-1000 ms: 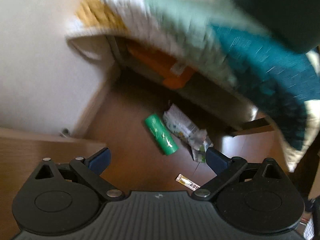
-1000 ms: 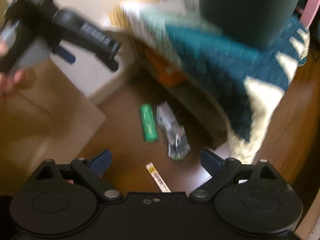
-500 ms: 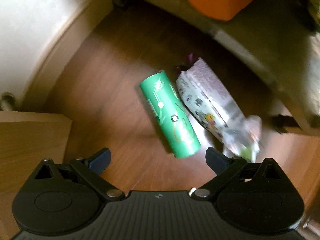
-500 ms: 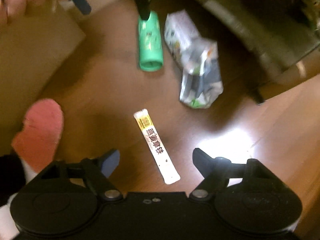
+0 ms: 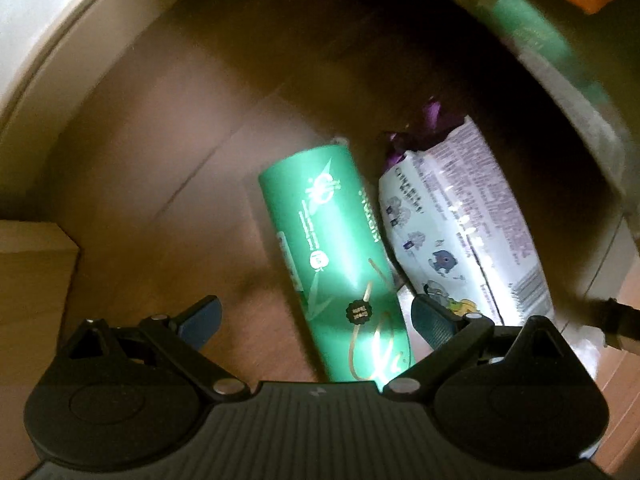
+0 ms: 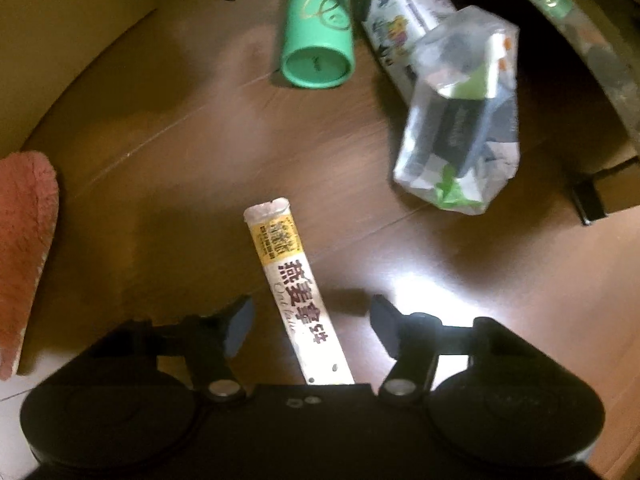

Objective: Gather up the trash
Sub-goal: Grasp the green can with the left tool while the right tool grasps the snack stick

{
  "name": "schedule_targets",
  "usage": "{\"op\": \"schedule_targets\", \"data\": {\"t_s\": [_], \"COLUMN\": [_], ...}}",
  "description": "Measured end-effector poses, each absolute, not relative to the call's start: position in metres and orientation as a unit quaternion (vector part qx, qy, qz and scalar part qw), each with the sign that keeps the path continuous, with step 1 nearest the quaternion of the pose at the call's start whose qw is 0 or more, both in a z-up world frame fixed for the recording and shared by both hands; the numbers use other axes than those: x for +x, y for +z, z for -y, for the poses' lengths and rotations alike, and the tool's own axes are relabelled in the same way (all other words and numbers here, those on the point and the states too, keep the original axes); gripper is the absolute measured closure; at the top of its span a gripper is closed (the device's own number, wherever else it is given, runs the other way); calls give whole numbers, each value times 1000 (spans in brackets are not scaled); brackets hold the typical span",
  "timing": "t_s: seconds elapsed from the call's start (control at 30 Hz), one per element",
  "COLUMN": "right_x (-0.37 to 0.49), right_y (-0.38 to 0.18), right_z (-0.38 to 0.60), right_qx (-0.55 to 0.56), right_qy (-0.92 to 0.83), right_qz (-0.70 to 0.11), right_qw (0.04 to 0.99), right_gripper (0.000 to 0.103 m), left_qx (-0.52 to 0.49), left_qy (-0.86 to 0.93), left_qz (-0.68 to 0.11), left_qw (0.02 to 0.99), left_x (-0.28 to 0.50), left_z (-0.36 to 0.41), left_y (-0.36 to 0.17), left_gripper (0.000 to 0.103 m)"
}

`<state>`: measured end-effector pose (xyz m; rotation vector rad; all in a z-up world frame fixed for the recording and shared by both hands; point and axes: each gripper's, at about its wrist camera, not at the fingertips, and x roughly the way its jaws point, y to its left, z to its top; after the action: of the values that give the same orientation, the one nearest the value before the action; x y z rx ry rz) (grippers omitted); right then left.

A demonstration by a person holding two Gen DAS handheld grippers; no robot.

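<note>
Dark wood-plank floor [image 6: 168, 168], glossy with glare. Four trash items: one green cardboard tube [image 5: 340, 264], lying flat; one white-purple printed plastic pack [image 5: 460, 224] touching its side; one crumpled clear plastic bag [image 6: 460, 120]; one long flat sachet [image 6: 296, 292]. Left gripper [image 5: 316, 320] jaws apart, straddling the tube's near end. Right gripper [image 6: 312, 328] jaws apart around the sachet. Pink fuzzy slipper [image 6: 24, 248] at left.
</note>
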<state>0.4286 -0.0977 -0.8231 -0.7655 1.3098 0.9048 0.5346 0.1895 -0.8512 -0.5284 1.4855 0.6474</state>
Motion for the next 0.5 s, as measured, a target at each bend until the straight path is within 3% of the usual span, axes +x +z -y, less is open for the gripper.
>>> {"op": "schedule_targets", "data": {"t_s": [0.1, 0.2, 0.33, 0.5], "right_x": [424, 416, 413, 408], "right_y": [-828, -829, -831, -831], "right_z": [94, 89, 81, 75], "right_qx": [-340, -356, -368, -367], "right_qy": [397, 403, 407, 400], "right_qz": [-571, -550, -537, -538], "right_qw": [633, 639, 641, 645], "right_gripper": [55, 57, 76, 81], "left_qx": [-240, -244, -243, -236], "left_qy": [283, 278, 279, 280], "left_qz": [-656, -652, -651, -650], "left_qw": [657, 662, 663, 666], "left_x": [533, 531, 524, 524], "left_z": [-191, -192, -191, -186], "left_y": [-859, -862, -864, -863], "left_gripper": [2, 7, 27, 38]}}
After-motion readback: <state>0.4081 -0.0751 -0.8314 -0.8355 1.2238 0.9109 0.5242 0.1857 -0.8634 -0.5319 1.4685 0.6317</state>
